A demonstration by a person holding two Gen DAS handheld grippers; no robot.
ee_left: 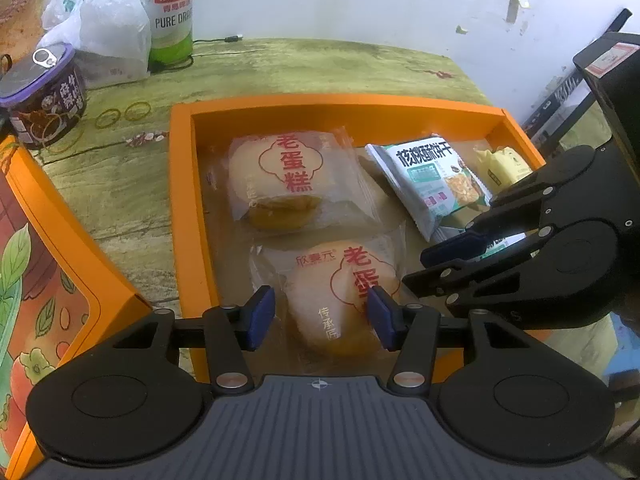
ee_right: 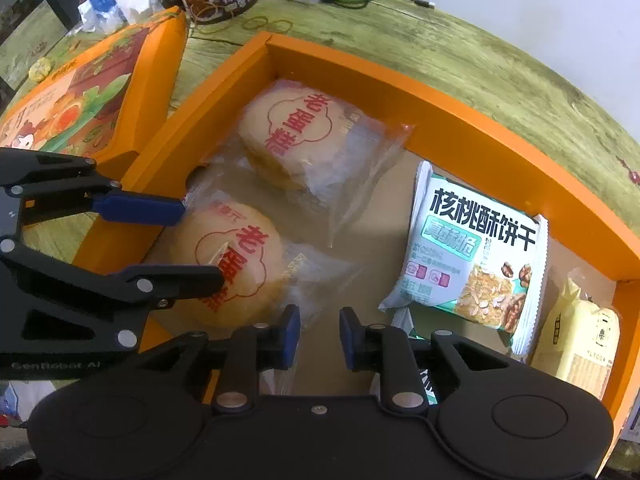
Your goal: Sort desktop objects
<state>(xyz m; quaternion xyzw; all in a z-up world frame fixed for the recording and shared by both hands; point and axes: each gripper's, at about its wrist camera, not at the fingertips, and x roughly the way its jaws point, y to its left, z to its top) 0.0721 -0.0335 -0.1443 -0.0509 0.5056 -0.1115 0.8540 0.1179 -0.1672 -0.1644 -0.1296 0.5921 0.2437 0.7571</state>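
Note:
An open orange box (ee_left: 184, 200) holds two clear-wrapped round cakes with red print, a green-and-white walnut biscuit packet (ee_left: 432, 184) and a yellow packet (ee_left: 500, 164). My left gripper (ee_left: 322, 316) is shut on the near cake (ee_left: 332, 280), one blue pad on each side, and the cake rests on the box floor. The far cake (ee_left: 280, 176) lies behind it. In the right wrist view, my right gripper (ee_right: 320, 336) hangs shut over the bare box floor with nothing between its pads, between the near cake (ee_right: 240, 240) and the biscuit packet (ee_right: 476, 252). Another green packet lies partly hidden under it.
The box's printed orange lid (ee_left: 48, 280) lies to the left. Behind it stand a purple-lidded jar (ee_left: 44, 96), a green beer bottle (ee_left: 170, 12) and a plastic bag (ee_left: 104, 20). Rubber bands (ee_left: 124, 114) and a cable (ee_left: 224, 40) lie on the green tabletop. A wall closes the back.

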